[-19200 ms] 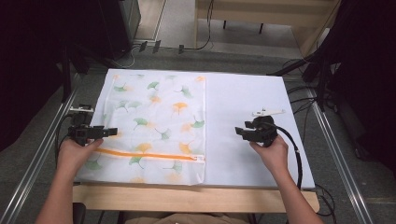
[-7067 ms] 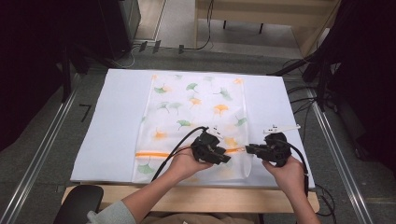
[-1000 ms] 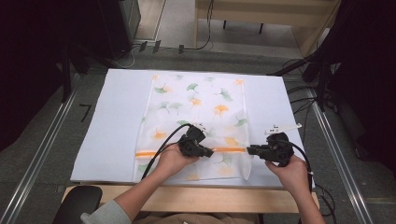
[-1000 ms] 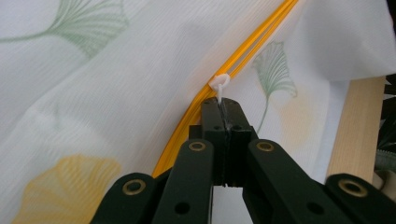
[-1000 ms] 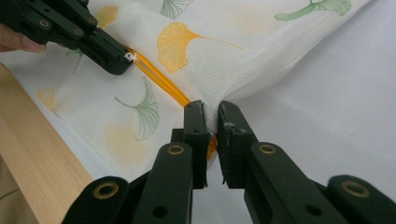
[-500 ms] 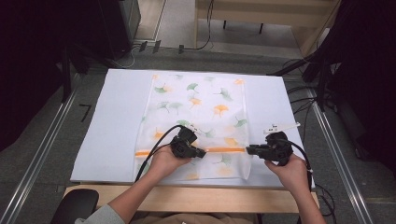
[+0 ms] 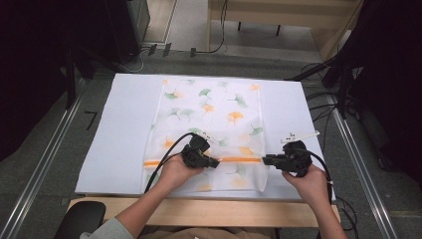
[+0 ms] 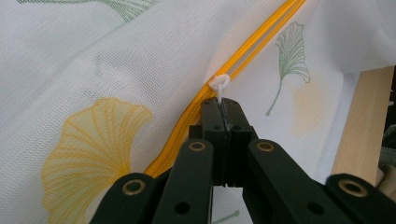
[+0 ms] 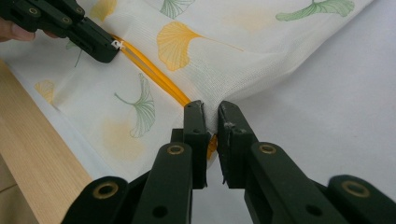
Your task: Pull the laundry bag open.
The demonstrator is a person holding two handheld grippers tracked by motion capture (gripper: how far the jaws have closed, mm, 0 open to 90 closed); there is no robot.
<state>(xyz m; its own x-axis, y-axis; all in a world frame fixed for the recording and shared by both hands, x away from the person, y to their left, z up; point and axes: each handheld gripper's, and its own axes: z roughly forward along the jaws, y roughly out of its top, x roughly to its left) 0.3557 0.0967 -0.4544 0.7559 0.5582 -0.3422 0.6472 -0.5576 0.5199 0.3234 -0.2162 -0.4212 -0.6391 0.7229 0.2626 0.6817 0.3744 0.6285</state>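
Note:
A white mesh bag point(image 7: 209, 114) printed with green and orange ginkgo leaves lies flat on the white table sheet. An orange zipper point(image 7: 239, 160) runs across its near end. My left gripper point(image 8: 223, 108) is shut on the zipper's white pull tab point(image 8: 219, 84), about midway along the zipper point(image 8: 261, 39). In the high view that left gripper point(image 7: 215, 162) sits at the zipper's middle. My right gripper point(image 9: 211, 114) is shut on the bag's right edge point(image 9: 210, 100) where the zipper point(image 9: 154, 74) ends. The right gripper point(image 7: 266, 160) rests at the bag's near right corner.
The white sheet point(image 7: 124, 124) covers the table; a wooden front edge point(image 7: 199, 211) runs below it. Cables point(image 7: 323, 104) trail off the right side. A black chair part point(image 7: 79, 219) sits at the lower left. Metal rails point(image 7: 45, 159) flank the table.
My left gripper has drawn the zipper pull leftward along the zipper, away from the right gripper. The right gripper has stayed at the bag's right edge.

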